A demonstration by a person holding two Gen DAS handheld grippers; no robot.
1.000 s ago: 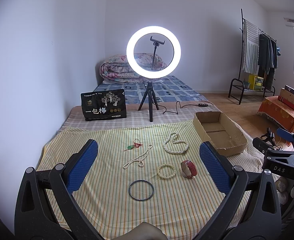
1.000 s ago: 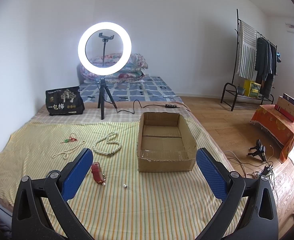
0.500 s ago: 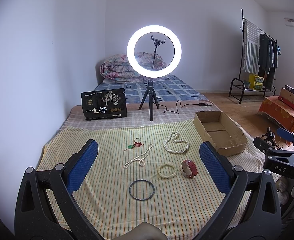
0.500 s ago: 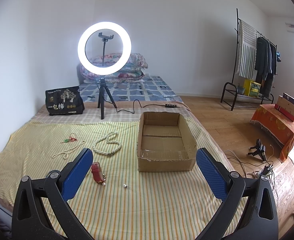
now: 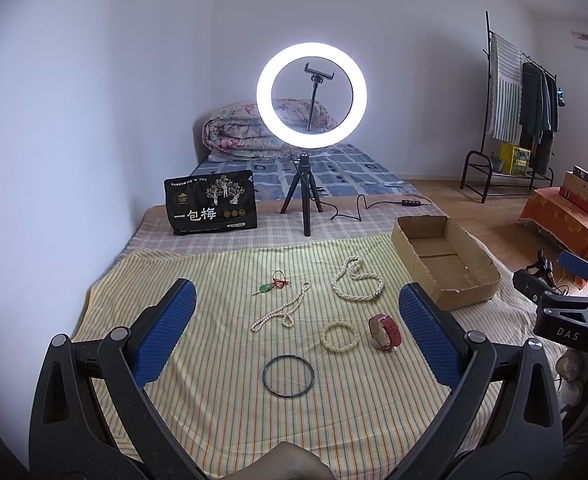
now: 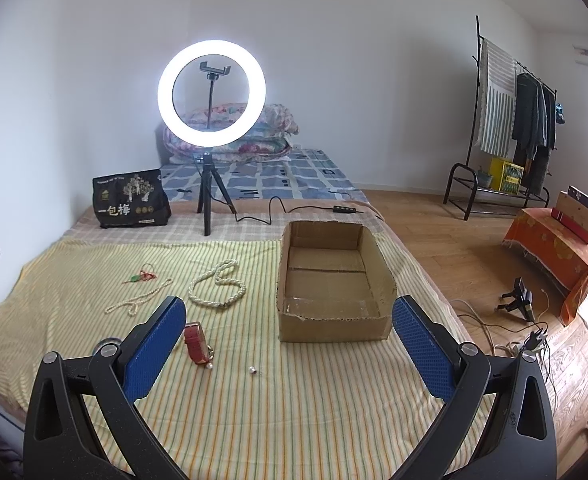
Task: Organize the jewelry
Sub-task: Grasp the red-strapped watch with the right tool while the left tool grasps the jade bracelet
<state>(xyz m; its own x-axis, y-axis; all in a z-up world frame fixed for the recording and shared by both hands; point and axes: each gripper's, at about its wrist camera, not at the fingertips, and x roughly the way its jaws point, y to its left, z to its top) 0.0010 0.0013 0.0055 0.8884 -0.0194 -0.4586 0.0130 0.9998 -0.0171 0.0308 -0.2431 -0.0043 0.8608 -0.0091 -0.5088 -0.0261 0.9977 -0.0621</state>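
Jewelry lies on a yellow striped cloth [image 5: 214,400]: a dark bangle [image 5: 288,375], a cream bead bracelet [image 5: 338,336], a red-strap watch [image 5: 384,332], a thin pearl strand [image 5: 282,314], a thick pearl necklace [image 5: 356,282] and a red-and-green charm [image 5: 272,285]. An empty cardboard box [image 6: 332,284] sits to their right. My left gripper [image 5: 298,308] is open and empty above the cloth. My right gripper [image 6: 290,320] is open and empty, with the watch [image 6: 196,342] by its left finger and two loose pearls [image 6: 252,370] below.
A lit ring light on a tripod [image 5: 310,140] and a black printed bag [image 5: 210,202] stand behind the cloth. A folded quilt [image 5: 246,132] lies by the wall. A clothes rack [image 6: 510,120] and an orange-covered stand [image 6: 558,248] are on the wooden floor to the right.
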